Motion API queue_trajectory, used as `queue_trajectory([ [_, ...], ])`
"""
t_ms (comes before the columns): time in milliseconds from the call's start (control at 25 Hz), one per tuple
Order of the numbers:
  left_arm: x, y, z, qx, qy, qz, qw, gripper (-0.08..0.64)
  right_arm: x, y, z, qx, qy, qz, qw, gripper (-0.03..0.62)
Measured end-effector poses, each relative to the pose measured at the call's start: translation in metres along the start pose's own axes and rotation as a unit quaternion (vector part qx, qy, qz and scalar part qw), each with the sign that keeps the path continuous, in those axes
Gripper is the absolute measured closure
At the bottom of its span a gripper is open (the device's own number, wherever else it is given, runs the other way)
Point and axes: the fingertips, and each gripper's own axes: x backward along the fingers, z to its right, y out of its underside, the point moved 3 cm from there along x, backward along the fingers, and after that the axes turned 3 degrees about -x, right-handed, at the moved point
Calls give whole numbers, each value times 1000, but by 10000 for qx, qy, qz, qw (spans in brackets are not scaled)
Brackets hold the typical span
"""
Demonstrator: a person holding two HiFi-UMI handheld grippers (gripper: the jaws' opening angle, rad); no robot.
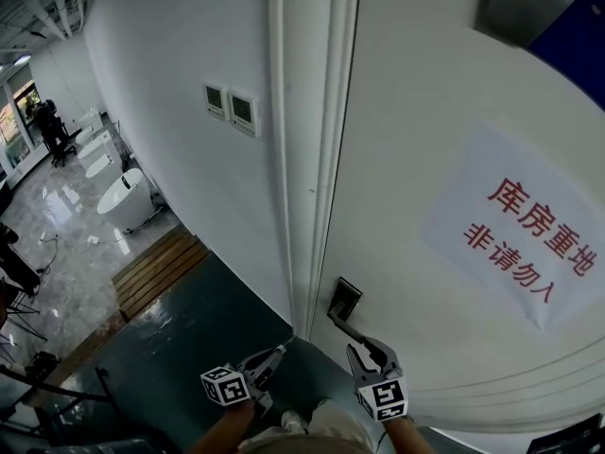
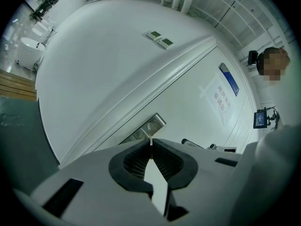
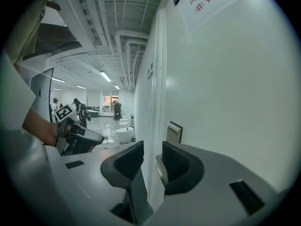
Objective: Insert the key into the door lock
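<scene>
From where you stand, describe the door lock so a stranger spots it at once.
Find the white door bearing the paper sign with red characters. Follow its left edge down to the lock plate. Unlike the two pale wall panels beyond the frame, it is dark metal, set low.

Head view from above me, steeply down the white door [image 1: 444,112], my left gripper view low, angled up at it — near, my right gripper view close along its face, lock plate [image 1: 344,299] common to all three.
</scene>
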Motion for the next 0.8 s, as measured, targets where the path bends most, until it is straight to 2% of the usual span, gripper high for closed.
queue_trajectory([
  [240,-27,7,8,204,-157,-85,9996,529,2,-5,14,-111,-234,18,9997,469],
  [400,-43,16,4,202,-259,-127,9994,529,3,-3,23,-148,-363,26,9992,469],
  [800,-68,37,-8,362,-448,-47,9983,529,4,8,45,-106,-507,84,9986,469],
])
